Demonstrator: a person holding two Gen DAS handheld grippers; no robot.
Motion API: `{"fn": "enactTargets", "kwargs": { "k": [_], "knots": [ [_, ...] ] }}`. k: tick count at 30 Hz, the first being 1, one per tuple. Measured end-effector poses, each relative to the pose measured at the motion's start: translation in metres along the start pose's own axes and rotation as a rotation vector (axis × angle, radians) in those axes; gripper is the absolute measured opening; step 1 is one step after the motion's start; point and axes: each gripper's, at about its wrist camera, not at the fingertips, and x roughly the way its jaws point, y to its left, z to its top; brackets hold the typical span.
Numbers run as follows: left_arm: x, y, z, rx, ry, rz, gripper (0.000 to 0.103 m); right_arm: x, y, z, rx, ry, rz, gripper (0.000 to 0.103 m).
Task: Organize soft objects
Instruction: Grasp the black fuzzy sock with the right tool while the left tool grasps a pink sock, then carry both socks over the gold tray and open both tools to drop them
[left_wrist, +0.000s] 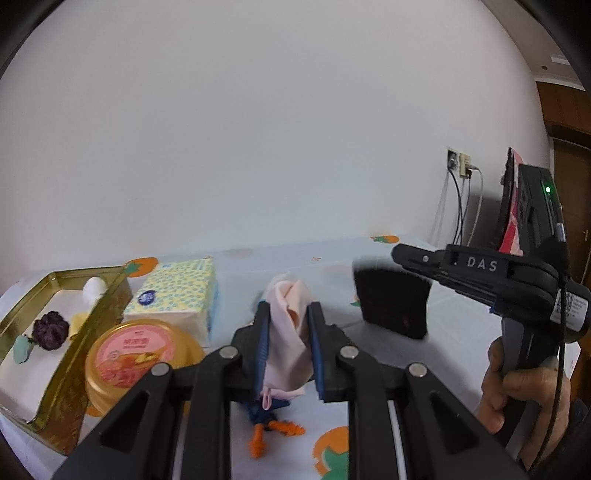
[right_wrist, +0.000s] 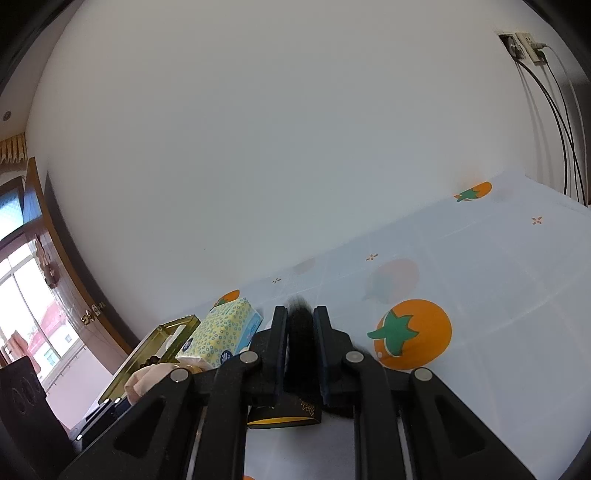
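Observation:
My left gripper (left_wrist: 287, 308) is shut on a pale pink cloth (left_wrist: 288, 332), held above the table; the cloth also shows at the left in the right wrist view (right_wrist: 147, 376). Below it on the tablecloth lies a small toy with navy cloth and orange legs (left_wrist: 273, 430). My right gripper (right_wrist: 300, 314) is shut on a black fuzzy cloth (right_wrist: 301, 347), which in the left wrist view hangs as a dark square (left_wrist: 393, 295) from the right gripper's fingers (left_wrist: 413, 258). A hand (left_wrist: 524, 387) holds that gripper's handle.
A gold tin tray (left_wrist: 92, 321) at the left holds a dark purple flower (left_wrist: 50, 328) and a white item. Beside it stand a yellow tissue pack (left_wrist: 177, 291) and a round orange-lidded tub (left_wrist: 133, 354). The tablecloth (right_wrist: 480, 295) bears orange fruit prints. Cables hang from a wall socket (left_wrist: 460, 164).

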Motion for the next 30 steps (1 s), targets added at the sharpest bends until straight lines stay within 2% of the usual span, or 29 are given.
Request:
{"fn": "enactTargets", "kwargs": {
  "k": [5,7,9,10,12,13,14,17,18,20,23,25,27,29,30],
  "knots": [
    [-0.004,0.018,-0.005,-0.045,0.008,0.006,0.018,0.006,0.005,-0.004,-0.034,0.018,-0.058,0.016],
    [-0.006,0.025,-0.006,-0.060,0.015,0.004,0.018,0.005,0.007,-0.003,-0.039,0.017,-0.053,0.016],
    [-0.007,0.026,-0.007,-0.061,0.018,0.000,0.018,0.009,0.009,-0.005,-0.031,0.061,-0.020,0.016],
    [-0.008,0.027,-0.008,-0.059,0.019,-0.005,0.018,0.013,0.009,-0.007,-0.023,0.115,-0.017,0.019],
    [-0.010,0.026,-0.008,-0.058,0.018,-0.011,0.018,0.025,0.012,-0.018,-0.041,0.243,-0.070,0.051],
    [-0.011,0.026,-0.008,-0.057,0.015,-0.014,0.018,0.028,0.013,-0.025,-0.059,0.287,-0.108,0.077],
    [-0.012,0.025,-0.008,-0.055,0.012,-0.014,0.018,0.028,0.013,-0.029,-0.065,0.300,-0.121,0.084],
    [-0.013,0.022,-0.008,-0.039,0.003,-0.013,0.018,0.027,0.010,-0.037,-0.072,0.352,-0.153,0.084],
    [-0.013,0.020,-0.008,-0.032,0.002,-0.011,0.018,0.031,0.011,-0.040,-0.093,0.384,-0.190,0.084],
    [-0.013,0.018,-0.008,-0.020,0.004,-0.009,0.018,0.036,0.018,-0.044,-0.160,0.409,-0.228,0.084],
    [-0.013,0.016,-0.009,-0.011,0.010,-0.003,0.018,0.055,0.037,-0.059,-0.350,0.480,-0.339,0.085],
    [-0.013,0.016,-0.008,-0.009,0.012,-0.004,0.018,0.058,0.043,-0.065,-0.422,0.497,-0.396,0.083],
    [-0.014,0.015,-0.009,-0.007,0.010,-0.003,0.018,0.058,0.048,-0.068,-0.465,0.494,-0.406,0.066],
    [-0.015,0.015,-0.009,-0.004,0.006,-0.007,0.018,0.052,0.046,-0.065,-0.459,0.473,-0.414,0.041],
    [-0.016,0.014,-0.009,-0.003,0.004,-0.008,0.018,0.048,0.042,-0.062,-0.435,0.462,-0.402,0.037]
  ]
}}
